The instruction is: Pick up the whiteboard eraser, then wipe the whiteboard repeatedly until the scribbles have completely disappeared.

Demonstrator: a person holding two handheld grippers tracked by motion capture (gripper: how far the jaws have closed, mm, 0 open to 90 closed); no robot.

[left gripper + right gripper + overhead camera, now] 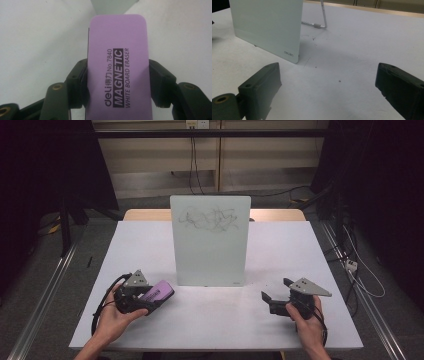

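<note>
Centre frame, high view: whiteboard (pixel 210 240) upright, scribble near top uncleaned; wiping appears not begun. Lower left: left gripper (pixel 150 298) w/ purple eraser (pixel 159 292). Left gripper view: jaws clamp eraser sides. Right gripper view: right gripper (pixel 329 86) jaws wide, empty.

The table (pixel 210 320) had a white top with a wooden edge along its far side. A whiteboard (pixel 210 240) bearing dark scribbles stood upright near the centre, propped from behind by a thin metal stand (pixel 323 15).
</note>
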